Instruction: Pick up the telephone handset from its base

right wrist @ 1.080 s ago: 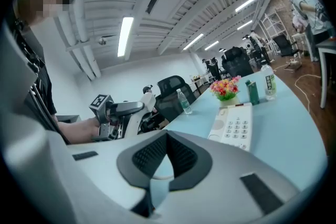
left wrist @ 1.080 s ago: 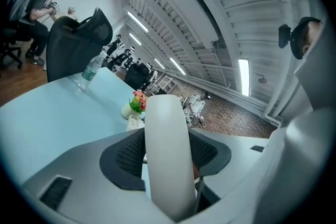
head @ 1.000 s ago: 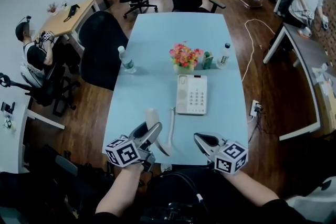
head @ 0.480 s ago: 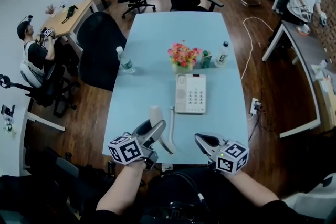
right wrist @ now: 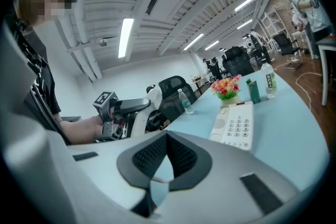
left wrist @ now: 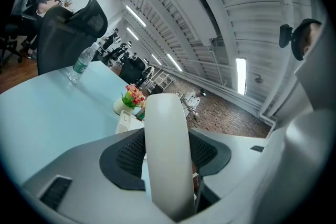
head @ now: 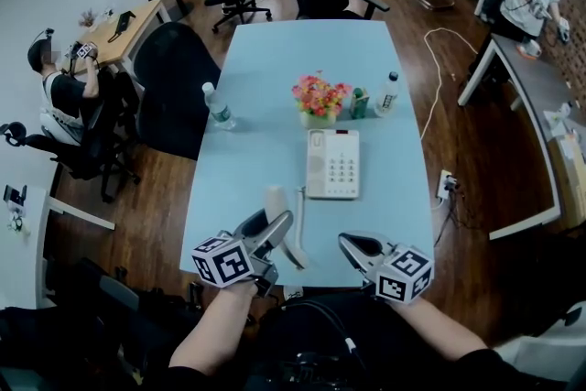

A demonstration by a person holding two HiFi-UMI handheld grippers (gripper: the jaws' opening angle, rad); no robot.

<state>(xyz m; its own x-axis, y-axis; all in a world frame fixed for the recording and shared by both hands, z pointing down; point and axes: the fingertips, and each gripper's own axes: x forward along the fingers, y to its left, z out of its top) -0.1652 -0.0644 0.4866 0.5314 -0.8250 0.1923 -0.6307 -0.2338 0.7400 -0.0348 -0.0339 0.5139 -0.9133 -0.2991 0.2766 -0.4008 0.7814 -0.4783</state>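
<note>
The white handset [head: 275,200] is off its base and clamped between the pads of my left gripper [head: 277,227], above the table's near edge. In the left gripper view the handset [left wrist: 166,155] stands upright between both dark pads. Its cord [head: 298,229] runs back toward the white telephone base [head: 333,163], which sits mid-table with its cradle bare. My right gripper [head: 352,244] hovers at the near edge, right of the handset, shut with nothing in it [right wrist: 167,140]. From the right gripper view, the left gripper [right wrist: 128,107] holds the handset [right wrist: 153,96] level above the table.
Behind the base stand a flower pot [head: 321,98], a green box [head: 362,105] and a bottle [head: 391,94]. Another bottle [head: 219,105] is at the light blue table's [head: 275,59] left edge. Black office chairs [head: 174,82] ring the table; people sit at desks left and far right.
My left gripper has drifted slightly to the right with the handset in it. The right gripper has stayed where it was.
</note>
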